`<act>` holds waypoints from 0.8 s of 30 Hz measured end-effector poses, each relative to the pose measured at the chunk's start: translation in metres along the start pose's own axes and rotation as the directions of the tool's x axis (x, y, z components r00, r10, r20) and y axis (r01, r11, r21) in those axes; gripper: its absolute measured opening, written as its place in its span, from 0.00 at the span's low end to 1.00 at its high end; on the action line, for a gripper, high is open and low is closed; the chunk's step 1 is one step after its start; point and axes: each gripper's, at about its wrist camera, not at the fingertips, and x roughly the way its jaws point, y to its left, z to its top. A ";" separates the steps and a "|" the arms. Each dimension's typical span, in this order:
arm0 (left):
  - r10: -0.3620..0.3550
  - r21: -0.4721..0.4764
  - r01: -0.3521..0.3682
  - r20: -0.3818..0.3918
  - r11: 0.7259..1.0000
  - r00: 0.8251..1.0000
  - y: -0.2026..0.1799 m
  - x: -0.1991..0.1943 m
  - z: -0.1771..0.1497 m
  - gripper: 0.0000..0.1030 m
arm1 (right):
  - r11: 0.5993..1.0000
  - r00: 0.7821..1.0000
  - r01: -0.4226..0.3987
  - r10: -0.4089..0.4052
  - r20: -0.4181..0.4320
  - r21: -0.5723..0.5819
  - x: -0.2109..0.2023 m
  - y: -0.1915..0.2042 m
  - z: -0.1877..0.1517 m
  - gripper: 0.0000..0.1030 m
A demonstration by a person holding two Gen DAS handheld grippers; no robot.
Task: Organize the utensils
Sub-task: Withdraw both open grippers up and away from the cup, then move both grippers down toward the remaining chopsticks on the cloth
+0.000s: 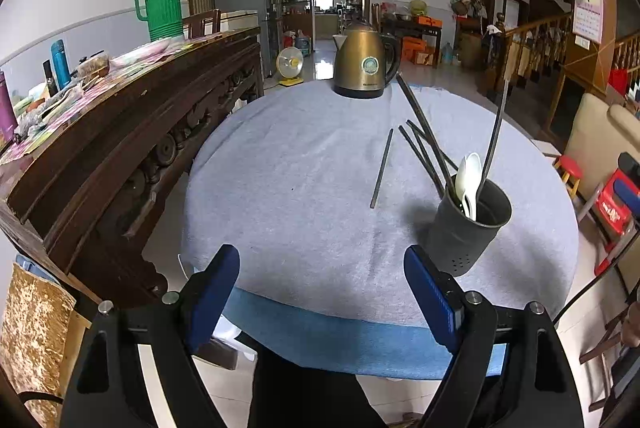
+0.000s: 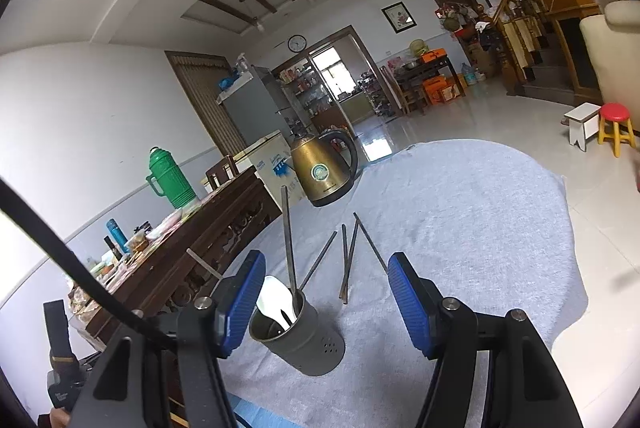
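1. Fingers of the left gripper (image 1: 322, 298) stand wide apart with nothing between the blue pads, hovering over the near edge of the round table (image 1: 304, 260), which is covered by a pale grey-blue cloth.
2. Fingers of the right gripper (image 2: 326, 298) are also spread apart and hold nothing; in the right wrist view the dark utensil holder (image 2: 304, 340) stands just beside and beyond the left pad.
3. That holder, a grey metal cup with small holes low on its wall, stands upright on the cloth, toward the right of the table in the left wrist view (image 1: 468, 228).
4. Inside it are white spoons (image 1: 469, 179) and one long dark chopstick (image 1: 494, 131) leaning upright against the rim.
5. Beyond the holder, several dark chopsticks (image 1: 424, 151) lie loose on the cloth, crossing one another.
6. A single chopstick (image 1: 382, 167) lies apart from them, to their left in the left wrist view.
7. At the far edge of the table stands a gold electric kettle (image 1: 366, 61).
8. Left of the table runs a dark carved wooden sideboard (image 1: 160, 115), with a green thermos (image 1: 162, 3) on top.
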 end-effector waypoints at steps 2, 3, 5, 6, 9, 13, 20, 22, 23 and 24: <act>-0.002 -0.006 0.002 -0.001 1.000 1.000 -0.001 -0.001 0.000 0.82 | 1.000 1.000 -0.003 0.003 -0.004 0.001 -0.001 0.000 0.000 0.65; -0.004 -0.006 0.004 -0.002 1.000 1.000 -0.001 -0.001 0.001 0.82 | 1.000 1.000 -0.005 0.005 -0.006 0.004 -0.003 -0.002 0.000 0.65; -0.001 -0.003 0.001 -0.004 1.000 1.000 -0.003 -0.003 0.000 0.82 | 1.000 1.000 -0.010 0.010 -0.009 0.010 -0.005 -0.003 0.000 0.65; -0.001 0.000 0.001 -0.008 1.000 1.000 -0.004 -0.003 0.000 0.82 | 1.000 1.000 -0.011 0.011 -0.009 0.012 -0.006 -0.003 0.000 0.65; -0.009 0.011 0.009 -0.010 1.000 1.000 -0.010 -0.006 0.000 0.82 | 1.000 1.000 -0.019 0.019 -0.006 0.020 -0.011 -0.004 0.000 0.65; -0.022 0.037 0.022 0.014 0.999 1.000 -0.020 -0.015 -0.002 0.82 | 0.999 0.999 -0.031 0.031 -0.012 0.031 -0.015 -0.001 0.004 0.65; -0.045 0.019 0.045 -0.007 0.999 0.999 -0.026 -0.018 -0.013 0.83 | 0.999 0.998 -0.037 0.036 -0.047 -0.015 -0.023 0.012 0.004 0.67; -0.048 0.027 0.049 -0.012 0.998 0.999 -0.027 -0.019 -0.016 0.83 | 0.999 0.998 -0.041 0.041 -0.048 -0.011 -0.023 0.013 0.002 0.67; -0.045 0.036 0.045 -0.008 0.998 0.999 -0.027 -0.020 -0.016 0.83 | 0.999 0.998 -0.044 0.043 -0.048 -0.005 -0.023 0.013 0.001 0.67; -0.039 0.045 0.039 -0.001 0.998 0.999 -0.026 -0.020 -0.017 0.83 | 0.999 0.998 -0.047 0.047 -0.047 0.004 -0.021 0.013 -0.001 0.67</act>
